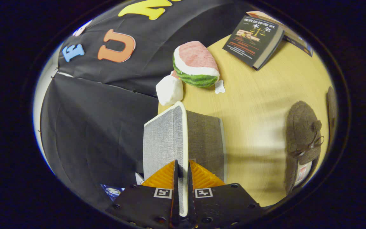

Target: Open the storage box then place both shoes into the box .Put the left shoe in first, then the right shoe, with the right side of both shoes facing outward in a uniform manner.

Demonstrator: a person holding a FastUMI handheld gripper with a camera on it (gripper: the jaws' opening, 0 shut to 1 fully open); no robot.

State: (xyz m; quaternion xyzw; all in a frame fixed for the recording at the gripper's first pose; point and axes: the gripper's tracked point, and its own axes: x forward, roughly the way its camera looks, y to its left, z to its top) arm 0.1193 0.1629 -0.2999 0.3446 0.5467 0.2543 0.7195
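My gripper (182, 173) is shut on the white-edged lid (164, 140) of the grey fabric storage box (206, 140). The lid stands raised on edge between the two orange fingers (160, 178), its grey cloth face turned toward the booth wall. The box body sits just beyond the fingers on the wooden table (253, 105). A dark brown felt shoe (302, 140) with a small bow lies on the table well off to the right of the box. The edge of a second dark shoe (331, 108) shows further right, mostly cut off.
A plush watermelon slice (196, 63) and a white soft block (169, 90) lie beyond the box near the table's far side. Two books (254, 39) lie at the far right corner. The black cloth wall hangs to the left of the box.
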